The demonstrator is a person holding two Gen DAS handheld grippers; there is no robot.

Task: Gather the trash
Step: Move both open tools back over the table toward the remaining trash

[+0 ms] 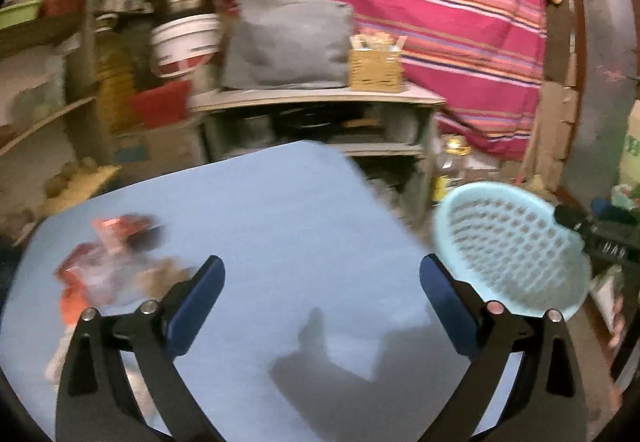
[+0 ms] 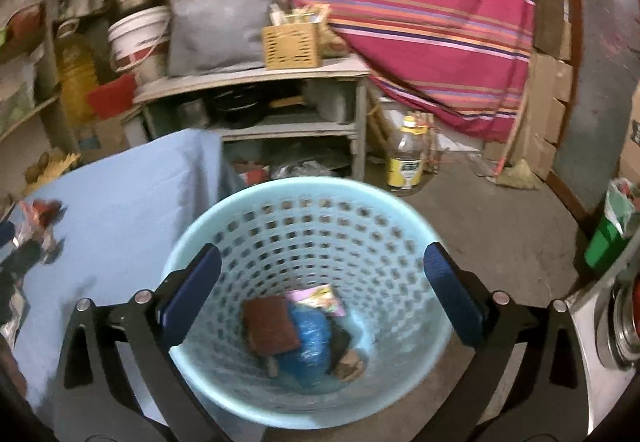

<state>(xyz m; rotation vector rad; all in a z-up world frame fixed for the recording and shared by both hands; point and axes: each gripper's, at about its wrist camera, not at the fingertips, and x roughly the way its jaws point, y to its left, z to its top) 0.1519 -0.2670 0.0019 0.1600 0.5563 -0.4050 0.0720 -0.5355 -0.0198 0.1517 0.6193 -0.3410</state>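
A light blue perforated basket (image 2: 308, 226) stands on the floor beside the blue-covered table (image 2: 120, 194). It holds a brown piece (image 2: 270, 326), a blue crumpled wrapper (image 2: 310, 338), a pink wrapper (image 2: 320, 296) and a small brown scrap (image 2: 350, 366). My right gripper (image 2: 322, 294) is open and empty above the basket's mouth. My left gripper (image 1: 322, 294) is open and empty over the table (image 1: 280, 226). Blurred red and orange wrappers (image 1: 104, 266) lie on the table left of it. The basket shows at the right in the left wrist view (image 1: 512, 246).
A grey shelf unit (image 2: 256, 82) with a grey pillow (image 2: 216, 26) and a wicker box (image 2: 292, 42) stands behind the table. A white bucket (image 2: 136, 38), a jar with a yellow label (image 2: 406, 158), a striped red cloth (image 2: 400, 2) and a green bin (image 2: 608, 238) surround it.
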